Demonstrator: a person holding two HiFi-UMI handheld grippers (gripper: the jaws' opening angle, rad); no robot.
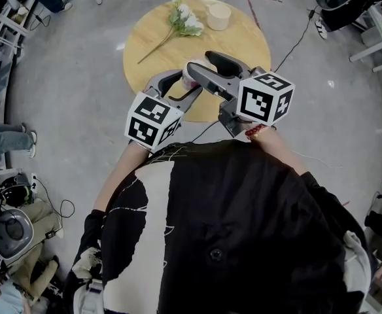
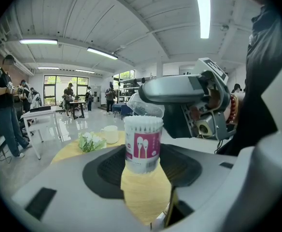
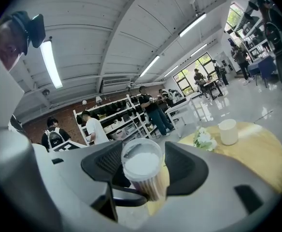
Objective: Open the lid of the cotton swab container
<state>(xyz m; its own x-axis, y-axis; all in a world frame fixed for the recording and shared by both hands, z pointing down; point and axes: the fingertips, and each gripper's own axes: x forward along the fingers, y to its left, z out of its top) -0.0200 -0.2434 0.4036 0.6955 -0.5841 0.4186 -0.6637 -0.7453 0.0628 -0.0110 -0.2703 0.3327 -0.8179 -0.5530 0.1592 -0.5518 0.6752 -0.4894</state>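
While the person is leaning over a round wooden table (image 1: 152, 31), the head view is showing both tongs meeting above its near edge. The left gripper (image 1: 181, 87) is reaching in from the left. The right gripper (image 1: 201, 63) is crossing in from the right, its jaws lying just over the left one's. The cotton swab container (image 1: 189, 78) is peeking out between them as a small white and pink patch. A flower (image 1: 186, 19) and a pale cup (image 1: 218, 16) are sitting on the far side of the table, well apart from the grippers. Each gripper's cube is carrying black and white square markers.

In the left gripper view, the left jaws are clamping the container upright by its body, one pad on either side. Its pink label is showing two white swab drawings; the print around them is too small to read. White swab tips are showing at the open top. A clear lid (image 2: 146, 108) is sitting tilted just above and behind the rim, under the right gripper's jaw. Whether the container's base is touching the wood is not clear.

In the right gripper view, the right jaws are pinching the clear lid by its rim, a pad touching each side. White swab tips are showing through it, and the container's body is running down below. The table, flower and cup are lying off to the right.
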